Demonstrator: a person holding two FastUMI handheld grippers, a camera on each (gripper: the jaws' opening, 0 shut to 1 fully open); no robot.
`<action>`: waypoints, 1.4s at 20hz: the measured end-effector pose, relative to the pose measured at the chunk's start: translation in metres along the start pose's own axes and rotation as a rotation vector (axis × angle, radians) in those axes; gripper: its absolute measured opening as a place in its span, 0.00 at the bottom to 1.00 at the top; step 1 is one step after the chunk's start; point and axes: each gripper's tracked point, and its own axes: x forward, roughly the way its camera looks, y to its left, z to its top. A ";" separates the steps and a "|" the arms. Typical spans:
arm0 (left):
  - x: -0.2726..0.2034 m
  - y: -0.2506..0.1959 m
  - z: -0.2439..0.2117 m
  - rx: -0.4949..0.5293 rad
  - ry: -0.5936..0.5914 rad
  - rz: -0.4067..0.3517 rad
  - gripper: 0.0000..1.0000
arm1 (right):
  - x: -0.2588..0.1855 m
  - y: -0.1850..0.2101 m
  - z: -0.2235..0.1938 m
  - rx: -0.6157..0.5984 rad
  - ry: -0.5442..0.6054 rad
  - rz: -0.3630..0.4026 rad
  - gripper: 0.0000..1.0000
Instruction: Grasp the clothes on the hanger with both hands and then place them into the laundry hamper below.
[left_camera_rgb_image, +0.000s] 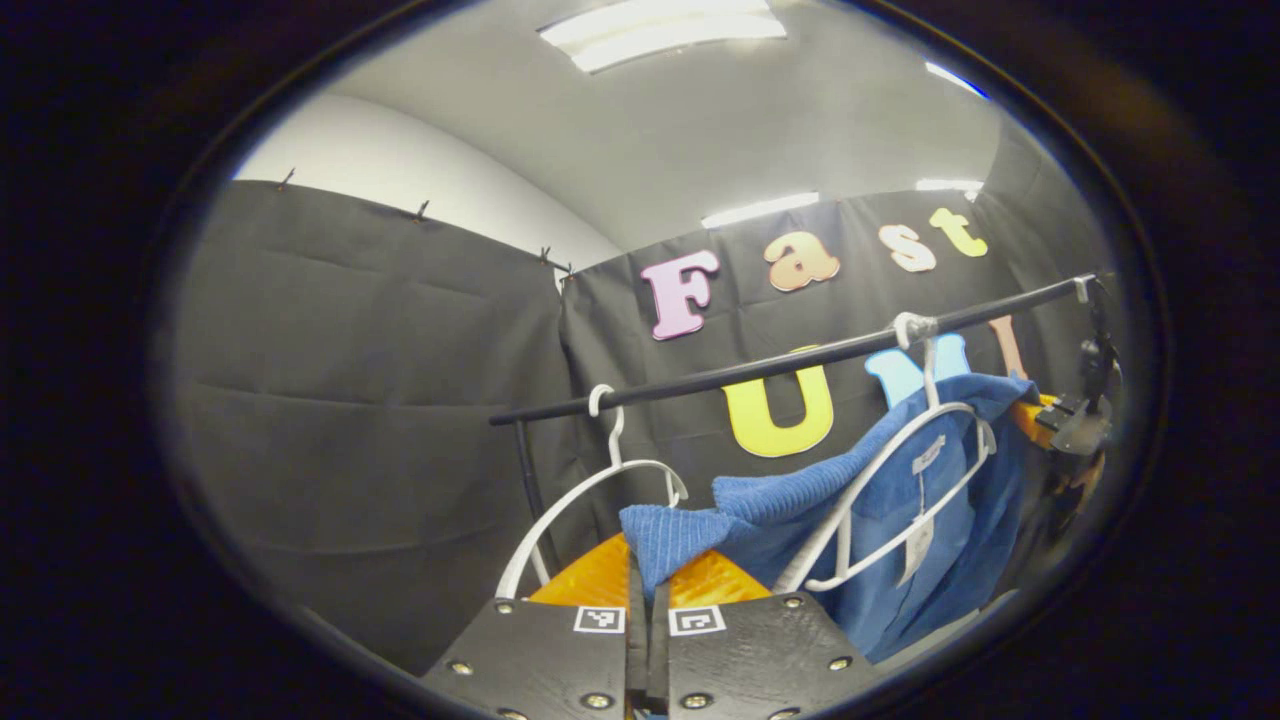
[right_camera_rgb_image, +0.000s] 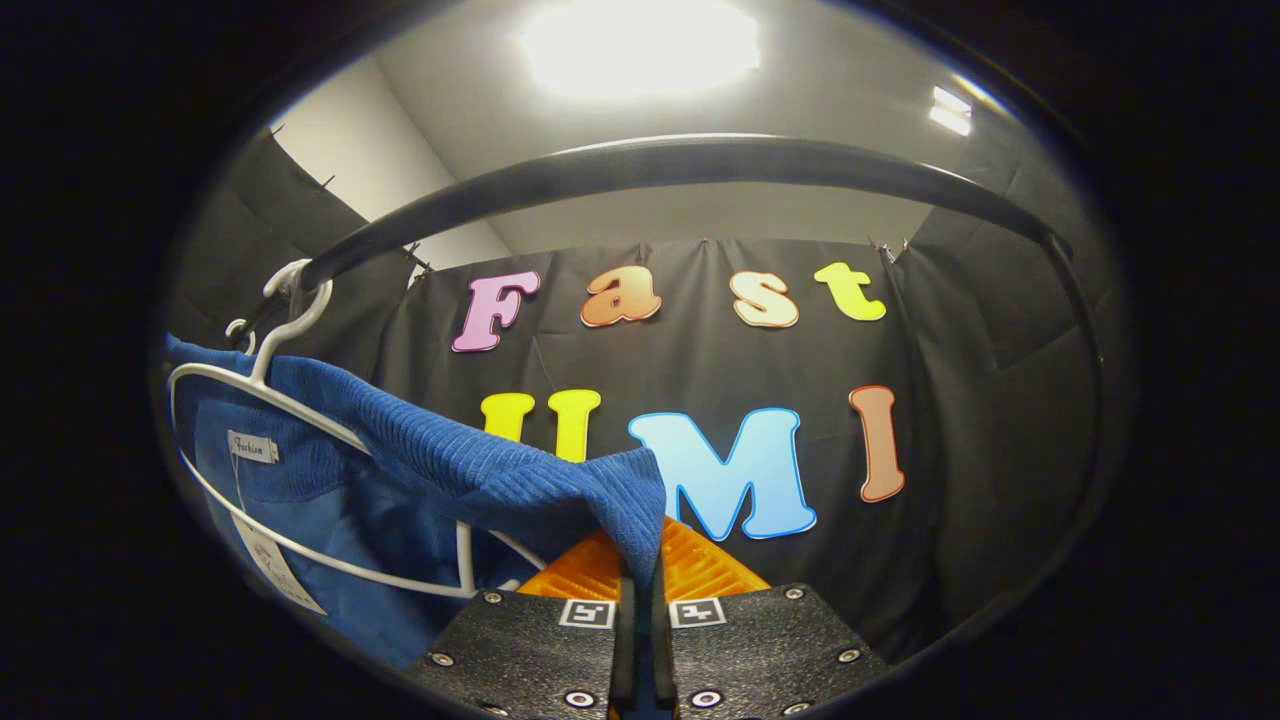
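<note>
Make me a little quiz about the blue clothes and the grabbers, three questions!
1. True or false: the left gripper is shut on the blue ribbed knit garment.
2. What does the garment's white plastic hanger hook over?
3. The right gripper pinches: A) a fold of the garment, B) the hanger, C) nothing.

Key: 1. True. 2. The black metal rail. 3. A.

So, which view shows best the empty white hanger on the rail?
The left gripper view. There the empty white hanger hangs whole on the black rail, beside the hanger that carries the blue garment. In the right gripper view I see just a small white hook behind the loaded hanger's hook; I cannot tell whether it is the empty one's.
</note>
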 end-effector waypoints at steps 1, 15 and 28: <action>0.007 0.000 -0.006 -0.011 0.006 -0.001 0.00 | 0.000 0.001 0.000 -0.004 0.001 0.000 0.05; 0.066 -0.035 -0.053 -0.198 0.073 -0.141 0.01 | 0.024 -0.017 -0.033 -0.063 0.053 -0.068 0.05; 0.059 -0.026 -0.026 -0.204 -0.014 -0.114 0.01 | 0.056 -0.012 -0.039 0.029 0.061 -0.099 0.05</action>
